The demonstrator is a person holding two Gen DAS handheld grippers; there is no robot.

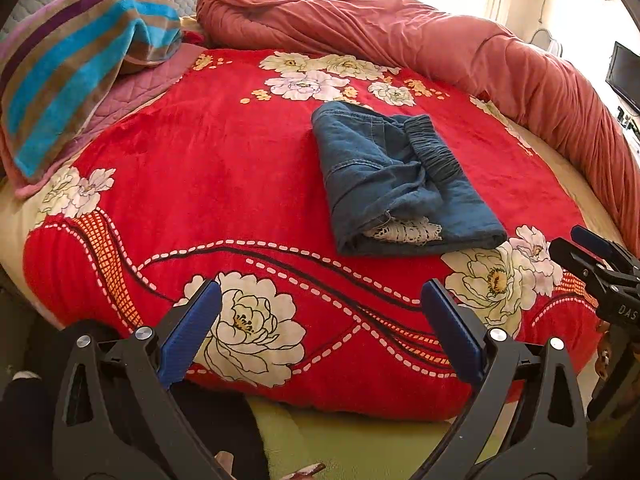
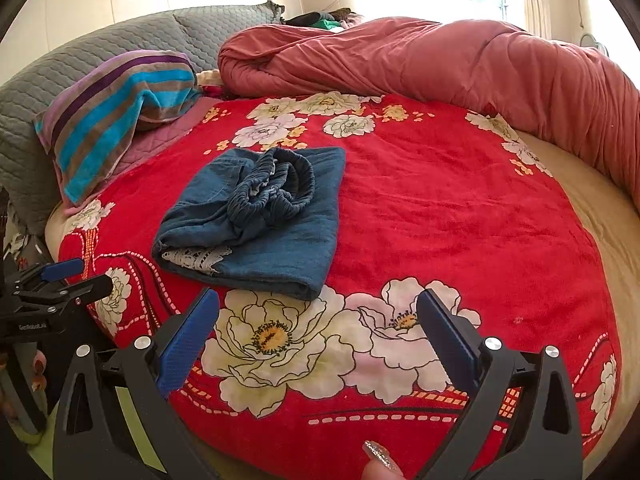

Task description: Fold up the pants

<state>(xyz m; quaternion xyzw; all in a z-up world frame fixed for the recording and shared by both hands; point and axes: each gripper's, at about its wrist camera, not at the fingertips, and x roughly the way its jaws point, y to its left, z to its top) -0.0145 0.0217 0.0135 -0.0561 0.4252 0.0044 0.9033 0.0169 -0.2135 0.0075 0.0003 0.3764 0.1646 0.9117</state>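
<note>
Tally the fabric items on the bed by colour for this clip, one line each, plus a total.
Blue denim: 1, the folded pants
Red floral: 1, the blanket under them
Striped blue, brown and purple: 1, the towel
Dusty pink: 1, the bunched duvet
Grey quilted: 1, the cushion
Total: 5

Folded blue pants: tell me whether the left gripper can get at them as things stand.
Probably yes. The left gripper is open and empty, and only bare red floral blanket lies between it and the folded blue pants. The right gripper is off to the side, also open.
</note>
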